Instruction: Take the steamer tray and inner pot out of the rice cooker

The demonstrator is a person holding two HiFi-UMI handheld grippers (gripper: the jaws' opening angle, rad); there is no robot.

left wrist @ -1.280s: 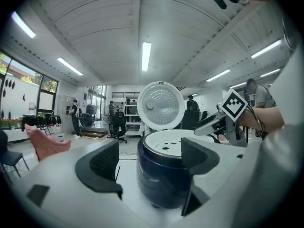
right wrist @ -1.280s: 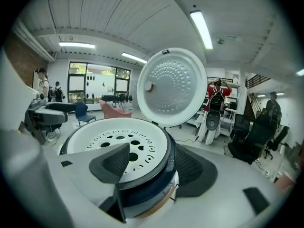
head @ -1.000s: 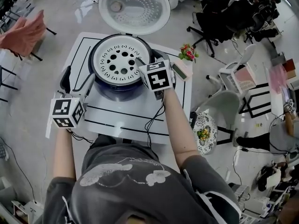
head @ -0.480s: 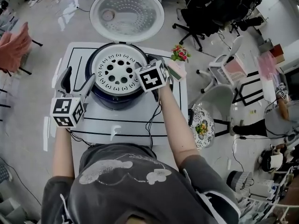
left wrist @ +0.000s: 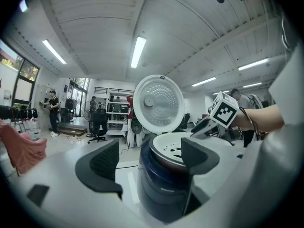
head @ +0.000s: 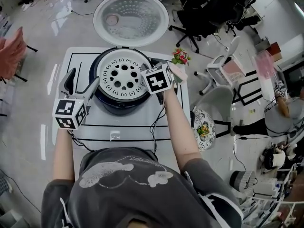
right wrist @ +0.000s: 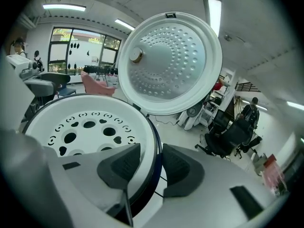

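Head view shows steamer tray [head: 122,76] lying flat, holes facing up.

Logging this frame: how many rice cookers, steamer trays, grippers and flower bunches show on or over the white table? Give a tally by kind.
Rice cooker: 1
Steamer tray: 1
Grippers: 2 (left gripper, right gripper)
Flower bunch: 1
Total: 5
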